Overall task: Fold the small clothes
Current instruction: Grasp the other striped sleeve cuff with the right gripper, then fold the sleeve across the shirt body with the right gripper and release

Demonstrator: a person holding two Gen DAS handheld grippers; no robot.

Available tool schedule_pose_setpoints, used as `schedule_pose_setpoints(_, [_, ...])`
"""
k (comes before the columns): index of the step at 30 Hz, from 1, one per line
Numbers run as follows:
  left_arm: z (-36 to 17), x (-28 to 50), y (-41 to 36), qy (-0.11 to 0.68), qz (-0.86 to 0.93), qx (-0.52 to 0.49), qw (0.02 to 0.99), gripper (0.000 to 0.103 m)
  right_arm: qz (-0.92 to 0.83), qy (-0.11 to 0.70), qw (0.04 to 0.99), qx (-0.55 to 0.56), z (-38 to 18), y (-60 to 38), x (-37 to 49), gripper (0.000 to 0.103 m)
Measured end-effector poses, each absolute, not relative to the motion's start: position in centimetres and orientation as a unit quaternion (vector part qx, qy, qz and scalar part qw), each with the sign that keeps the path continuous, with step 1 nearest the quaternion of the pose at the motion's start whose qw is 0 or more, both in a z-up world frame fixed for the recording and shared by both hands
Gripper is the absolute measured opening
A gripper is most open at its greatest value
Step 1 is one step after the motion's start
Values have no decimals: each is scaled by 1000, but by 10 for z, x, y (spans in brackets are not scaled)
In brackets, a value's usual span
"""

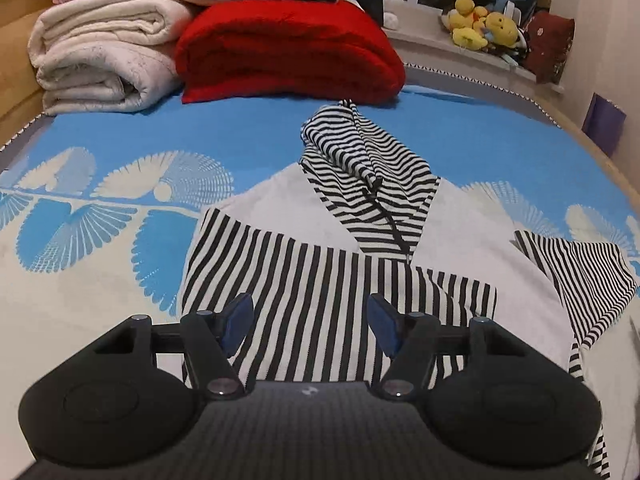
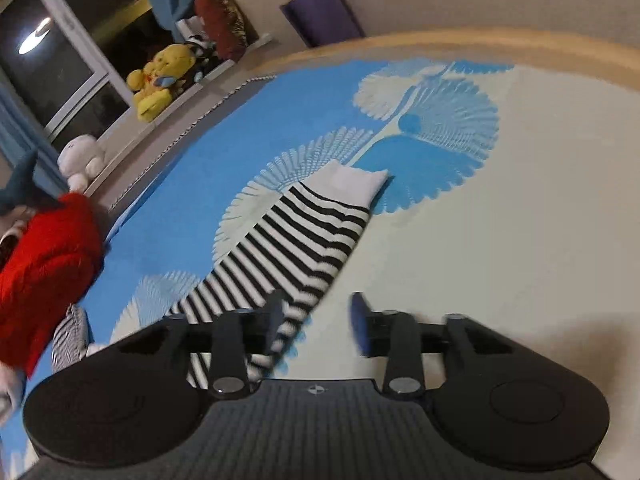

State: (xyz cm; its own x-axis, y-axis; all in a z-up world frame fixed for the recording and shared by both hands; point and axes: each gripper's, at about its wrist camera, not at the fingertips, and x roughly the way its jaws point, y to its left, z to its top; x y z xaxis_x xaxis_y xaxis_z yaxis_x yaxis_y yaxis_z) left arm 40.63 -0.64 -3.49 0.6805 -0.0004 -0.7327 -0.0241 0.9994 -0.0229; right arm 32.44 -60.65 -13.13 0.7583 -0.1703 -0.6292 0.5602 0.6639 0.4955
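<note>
A small white hooded top with black-and-white striped hood and sleeves [image 1: 340, 280] lies on the blue and cream bedspread [image 1: 120, 272]. One striped sleeve is folded across its body. My left gripper [image 1: 310, 322] is open and empty just above that folded sleeve. In the right wrist view the other striped sleeve [image 2: 288, 248] with a white cuff [image 2: 352, 180] stretches out flat on the bedspread. My right gripper [image 2: 318, 322] is open, its fingers straddling that sleeve's right edge near the shoulder end.
A folded red blanket [image 1: 288, 52] and rolled cream quilts [image 1: 100, 56] sit at the head of the bed. Yellow plush toys [image 1: 480, 24] line the window sill. The wooden bed edge [image 2: 480, 46] runs along the far side.
</note>
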Motion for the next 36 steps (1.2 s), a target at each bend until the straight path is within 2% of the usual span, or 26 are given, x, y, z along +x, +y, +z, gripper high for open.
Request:
schedule_pose_setpoints(6, [-40,409,9,398,5,1,917,68,-252,274,849,375,-169,-629,378,46])
schedule_pose_setpoints(10, [-37,412,28,396,16,-4,918,68,-267,267,863,336,-183,-629,402,46])
schedule_pose_setpoints(11, [-36,411,32,395,18,-8,918,68,-273,264,867,321,-184,-626,405,38])
schedule_pose_setpoints(12, [-35,411,36,394,18,-10,919,68,-286,263,869,306,-186,-623,409,17])
schedule_pose_setpoints(13, [-34,411,38,394,19,-10,919,68,-295,262,867,303,-187,-623,412,3])
schedule_pose_setpoints(14, [-33,412,40,394,19,-9,919,68,-300,258,864,313,-188,-624,412,1])
schedule_pose_setpoints(17, [-31,414,51,396,27,-13,918,68,-324,228,865,307,-173,-616,412,1])
schedule_pose_setpoints(21, [-23,416,71,390,47,-37,919,68,-302,177,917,193,-108,-552,427,1])
schedule_pose_setpoints(25, [-14,416,94,382,67,-63,919,68,-166,119,974,93,-38,-423,428,1])
schedule_pose_setpoints(28, [-11,417,111,383,81,-81,917,68,3,103,994,20,-17,-306,408,1])
schedule_pose_setpoints(30, [-11,418,125,387,89,-97,913,69,122,148,981,18,-25,-243,397,5])
schedule_pose_setpoints(32, [-13,419,138,394,96,-116,907,69,226,254,939,46,-50,-202,397,10])
schedule_pose_setpoints(34, [-15,418,150,400,103,-133,901,69,260,355,896,48,-76,-176,392,11])
schedule_pose_setpoints(36, [-17,418,159,408,103,-152,894,69,253,406,878,22,-87,-165,375,14])
